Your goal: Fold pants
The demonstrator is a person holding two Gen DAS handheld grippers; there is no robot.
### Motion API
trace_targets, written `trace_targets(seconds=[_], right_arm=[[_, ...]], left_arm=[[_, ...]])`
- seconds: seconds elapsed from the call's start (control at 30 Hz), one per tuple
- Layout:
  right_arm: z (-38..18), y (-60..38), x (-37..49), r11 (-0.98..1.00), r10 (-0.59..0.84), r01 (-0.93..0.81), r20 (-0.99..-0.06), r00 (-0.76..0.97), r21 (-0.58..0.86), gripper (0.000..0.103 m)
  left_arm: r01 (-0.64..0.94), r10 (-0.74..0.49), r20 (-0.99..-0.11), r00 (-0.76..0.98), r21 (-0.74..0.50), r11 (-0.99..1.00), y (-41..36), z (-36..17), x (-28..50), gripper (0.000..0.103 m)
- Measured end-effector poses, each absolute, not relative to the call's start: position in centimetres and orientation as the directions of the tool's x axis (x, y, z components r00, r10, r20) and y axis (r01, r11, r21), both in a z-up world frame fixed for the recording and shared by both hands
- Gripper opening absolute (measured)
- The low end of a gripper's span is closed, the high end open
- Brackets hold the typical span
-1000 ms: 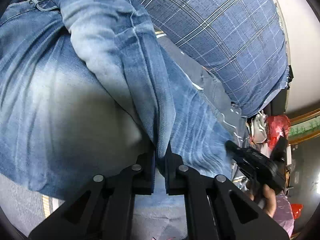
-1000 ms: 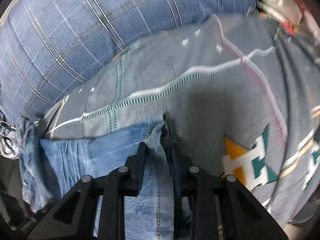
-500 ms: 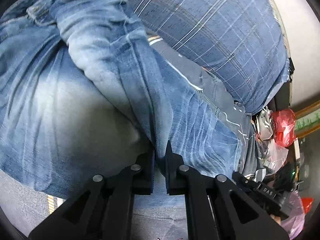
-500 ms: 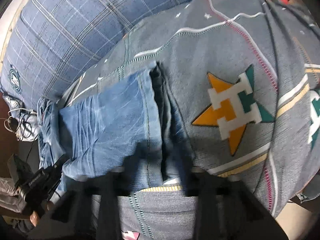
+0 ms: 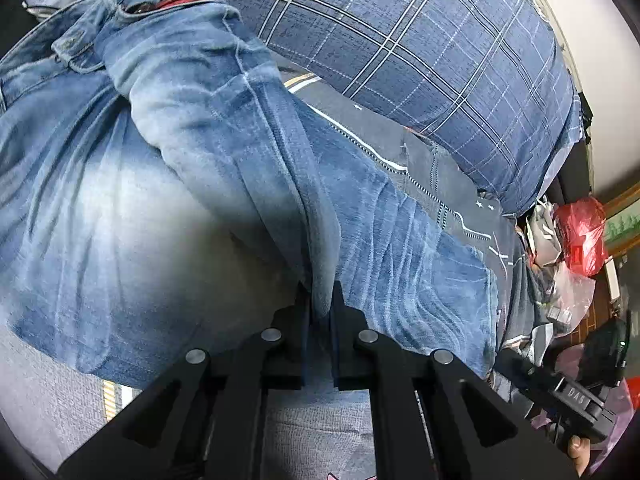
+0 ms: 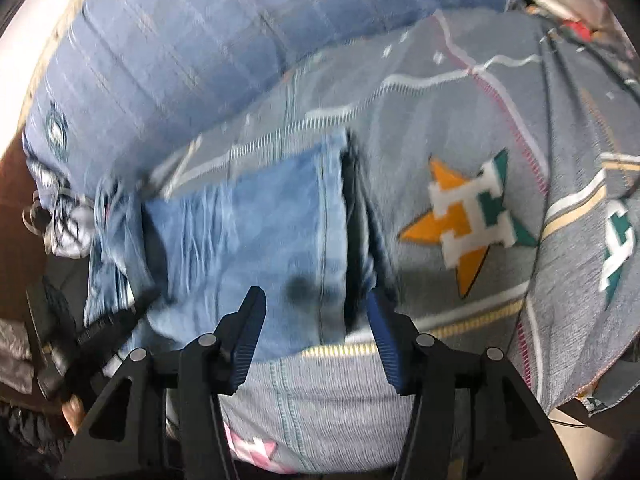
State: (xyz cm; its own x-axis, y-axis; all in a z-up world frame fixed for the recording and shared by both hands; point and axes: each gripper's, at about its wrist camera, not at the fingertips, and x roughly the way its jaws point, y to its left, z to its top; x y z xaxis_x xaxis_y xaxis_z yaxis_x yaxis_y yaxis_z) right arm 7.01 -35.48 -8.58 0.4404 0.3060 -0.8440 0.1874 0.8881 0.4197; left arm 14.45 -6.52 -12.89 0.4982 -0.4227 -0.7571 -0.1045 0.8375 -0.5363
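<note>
Faded blue jeans [image 5: 200, 184] lie on a grey patterned bedspread [image 6: 460, 128]. My left gripper [image 5: 320, 300] is shut on a raised fold of the denim near the seat, waistband at the top left. In the right wrist view the jeans' folded legs [image 6: 256, 232] lie flat, hem edge to the right. My right gripper [image 6: 316, 308] is open and empty, just above the hem end. The right gripper also shows in the left wrist view [image 5: 568, 396] at the lower right, and the left gripper shows in the right wrist view [image 6: 80, 336] at the lower left.
A blue plaid pillow [image 5: 420, 48] lies behind the jeans, also in the right wrist view [image 6: 192, 48]. A red plastic bag [image 5: 580, 236] and clutter sit at the bed's far end. An orange and green star emblem [image 6: 468, 220] marks the bedspread beside the hem.
My right gripper has let go of the jeans' hem, opened and drawn back from it. The legs now lie flat on the bedspread. My left gripper stays shut on the fold.
</note>
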Motion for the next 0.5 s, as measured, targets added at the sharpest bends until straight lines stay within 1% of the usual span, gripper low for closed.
trace_targets(seconds=[0.03,0.07,0.1,0.17,0.2,0.23,0.27,0.33,0.4,0.43,0.47,0.5], right_arm=[[-9.1,-35.4,7.1,0.883,0.33,0.18,-0.847,0.417,0.433,0.048],[-9.5,-35.5,7.2,0.879,0.346,0.18,-0.85,0.397,0.441,0.037],[-9.8,-35.6,7.3,0.876,0.353,0.185,-0.852,0.386,0.446,0.032],[-10.6,-35.6,7.7,0.87,0.367,0.199,-0.863,0.348,0.45,0.033],[-11.1,-35.4,7.9,0.873,0.37,0.201,-0.872,0.321,0.445,0.03],[-11.4,-35.0,8.1,0.878,0.364,0.199,-0.878,0.311,0.434,0.023],[-10.6,-34.9,8.0,0.885,0.344,0.19,-0.872,0.35,0.425,0.012],[-8.7,-35.0,7.2,0.897,0.306,0.166,-0.847,0.435,0.409,0.008],[-6.3,-35.2,6.0,0.919,0.227,0.159,-0.812,0.537,0.362,0.006],[-5.3,-35.5,5.5,0.924,0.197,0.159,-0.791,0.579,0.347,0.006],[-4.6,-35.9,5.1,0.927,0.17,0.17,-0.776,0.608,0.336,0.003],[-4.7,-36.7,5.1,0.927,0.134,0.203,-0.784,0.606,0.315,0.004]], left_arm=[[-0.103,-0.421,-0.758,0.499,-0.534,0.839,-6.6,-12.8,14.4,0.009],[-0.104,-0.419,-0.759,0.499,-0.532,0.84,-6.6,-12.9,14.5,0.009],[-0.105,-0.417,-0.76,0.498,-0.531,0.841,-6.6,-12.9,14.5,0.009],[-0.101,-0.412,-0.763,0.498,-0.523,0.847,-6.7,-13.0,14.5,0.009],[-0.097,-0.406,-0.766,0.498,-0.515,0.852,-6.8,-13.1,14.5,0.009],[-0.095,-0.404,-0.767,0.499,-0.512,0.854,-6.9,-13.1,14.4,0.009],[-0.092,-0.407,-0.764,0.501,-0.515,0.852,-6.8,-13.1,14.4,0.009],[-0.07,-0.426,-0.744,0.515,-0.532,0.844,-6.9,-12.5,14.0,0.009],[-0.036,-0.464,-0.687,0.559,-0.579,0.814,-6.7,-11.1,13.1,0.009],[-0.008,-0.467,-0.661,0.588,-0.582,0.813,-6.9,-10.1,12.6,0.009],[0.006,-0.456,-0.652,0.606,-0.569,0.822,-7.1,-9.4,12.3,0.009],[0.011,-0.44,-0.65,0.62,-0.553,0.833,-7.4,-9.2,12.1,0.009]])
